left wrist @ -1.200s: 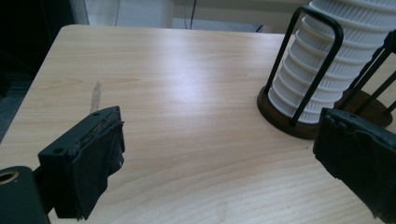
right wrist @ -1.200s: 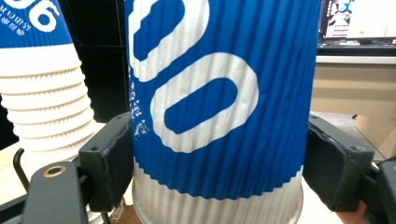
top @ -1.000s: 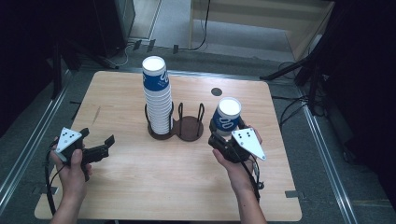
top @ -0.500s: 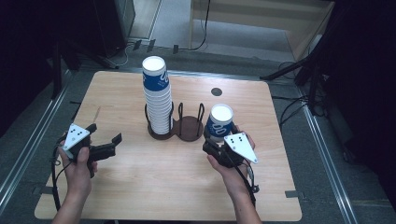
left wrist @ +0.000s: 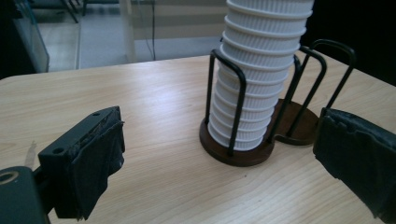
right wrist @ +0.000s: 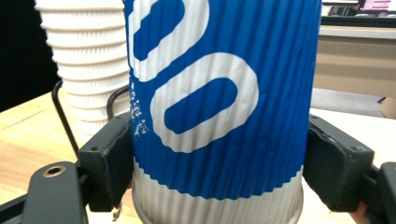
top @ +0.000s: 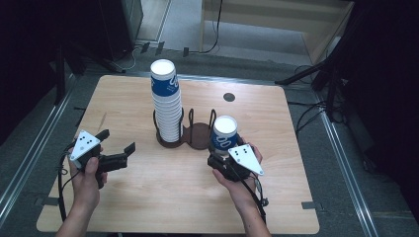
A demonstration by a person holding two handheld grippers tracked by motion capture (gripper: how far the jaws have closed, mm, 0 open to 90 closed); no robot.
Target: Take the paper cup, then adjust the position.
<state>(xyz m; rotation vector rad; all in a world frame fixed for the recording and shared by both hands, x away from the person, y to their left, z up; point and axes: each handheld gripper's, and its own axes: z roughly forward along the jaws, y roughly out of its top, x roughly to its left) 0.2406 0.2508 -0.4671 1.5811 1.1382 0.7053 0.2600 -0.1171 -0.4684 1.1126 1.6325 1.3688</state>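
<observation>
A tall stack of white ribbed cups (top: 167, 108), its top cup blue, stands in the left ring of a dark wire cup holder (top: 197, 137). The holder's right ring is empty. My right gripper (top: 221, 154) is shut on a single blue-and-white cup (top: 225, 134), upright just right of the holder. In the right gripper view the pads (right wrist: 109, 163) press both sides of the cup (right wrist: 219, 107). I cannot tell if it rests on the table. My left gripper (top: 117, 140) is open and empty, left of the holder. Its view looks at the stack (left wrist: 259, 79) between the pads (left wrist: 93, 158).
The wooden table (top: 148, 197) has a small black disc (top: 229, 97) set in its far side. Dark floor, cables and stand legs surround the table. Bare wood lies in front of the holder and along both sides.
My right gripper has carried the cup a little left and toward the person, nearer the holder's front. The left gripper has moved right and forward toward the stack, still open.
</observation>
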